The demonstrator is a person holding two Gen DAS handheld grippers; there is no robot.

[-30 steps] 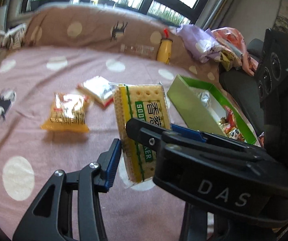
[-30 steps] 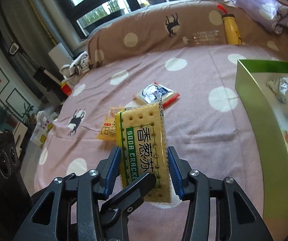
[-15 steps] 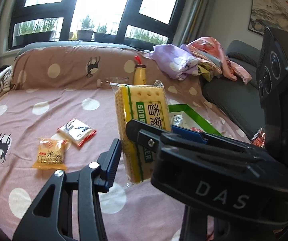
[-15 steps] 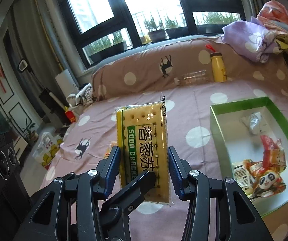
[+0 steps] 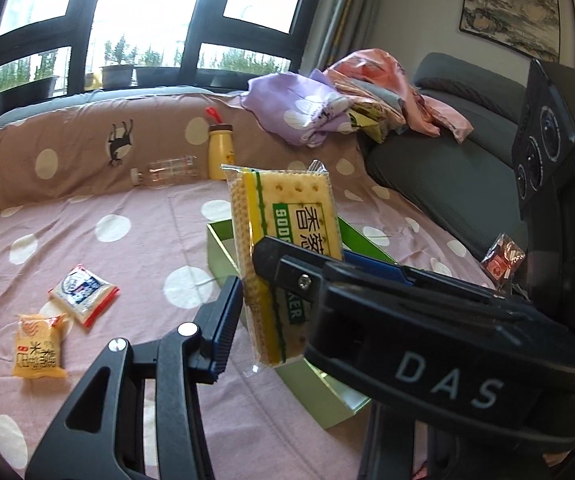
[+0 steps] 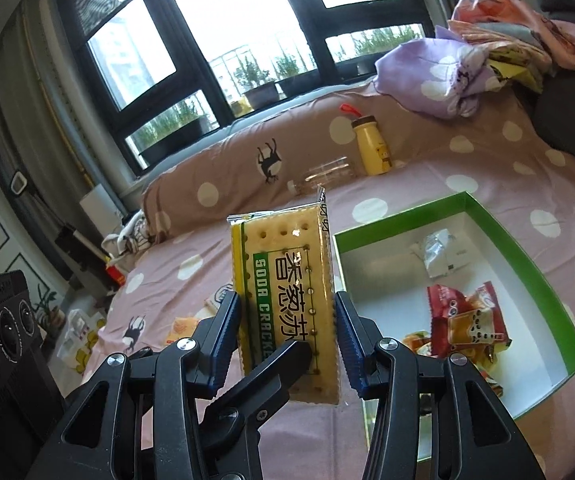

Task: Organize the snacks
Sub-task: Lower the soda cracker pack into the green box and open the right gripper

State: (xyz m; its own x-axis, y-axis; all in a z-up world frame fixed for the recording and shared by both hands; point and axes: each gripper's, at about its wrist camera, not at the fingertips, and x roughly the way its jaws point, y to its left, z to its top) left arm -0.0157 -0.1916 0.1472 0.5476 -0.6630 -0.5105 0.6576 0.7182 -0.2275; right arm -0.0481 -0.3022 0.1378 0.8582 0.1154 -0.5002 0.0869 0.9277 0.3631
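While both tools (image 6: 287, 336) (image 5: 283, 292) clamp one cracker pack (image 6: 285, 280) — two snacks (image 5: 39, 346) lie loose.

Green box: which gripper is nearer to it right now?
Right, narrowly. Both clamp one soda cracker pack beside the green box; the right gripper sits on the box's side, the left gripper on the far side, toward the loose packets.
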